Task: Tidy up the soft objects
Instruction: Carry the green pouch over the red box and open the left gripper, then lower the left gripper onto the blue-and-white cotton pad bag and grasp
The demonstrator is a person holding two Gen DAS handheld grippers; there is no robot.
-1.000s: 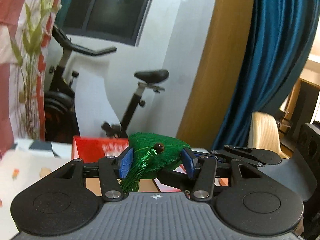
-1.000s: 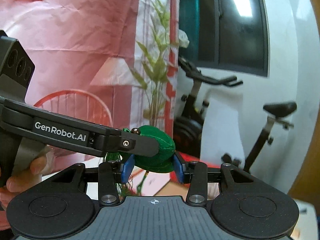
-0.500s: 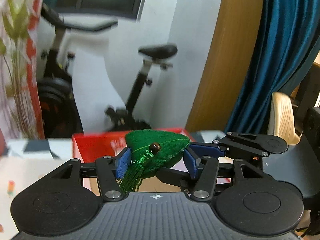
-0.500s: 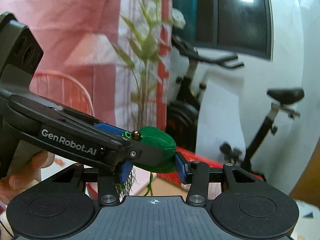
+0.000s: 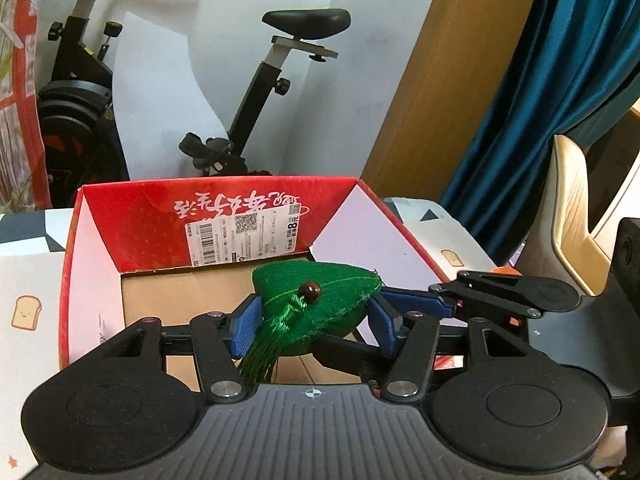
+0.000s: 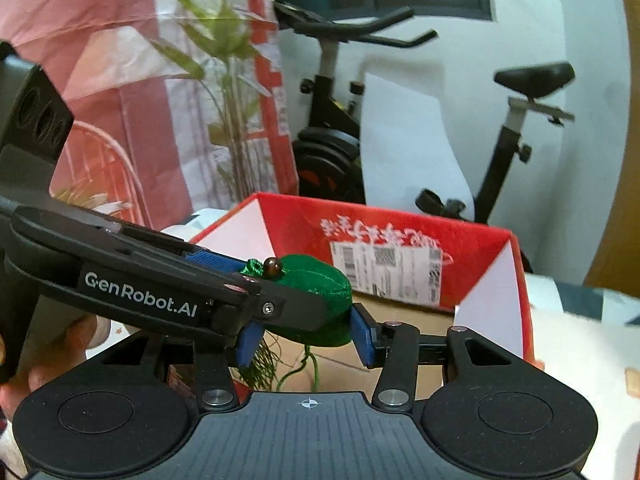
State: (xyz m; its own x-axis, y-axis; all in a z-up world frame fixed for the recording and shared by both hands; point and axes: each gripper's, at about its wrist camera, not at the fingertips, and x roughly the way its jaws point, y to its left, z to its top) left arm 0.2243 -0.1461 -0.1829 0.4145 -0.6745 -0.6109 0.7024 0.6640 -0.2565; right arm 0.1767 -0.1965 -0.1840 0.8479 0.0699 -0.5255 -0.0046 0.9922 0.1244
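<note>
Green sachet (image 5: pixel 320 300) with bead and tassel is clamped between the blue pads of both the left gripper (image 5: pixel 314 322) and right gripper (image 6: pixel 304 334), held just above the open red box (image 5: pixel 208 208) ahead of them.

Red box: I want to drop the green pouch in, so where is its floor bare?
The red box shows bare cardboard floor from the labelled back wall forward. Both hand-held grippers crowd the green pouch at its front right.

Even indoor light, fisheye-warped edges
</note>
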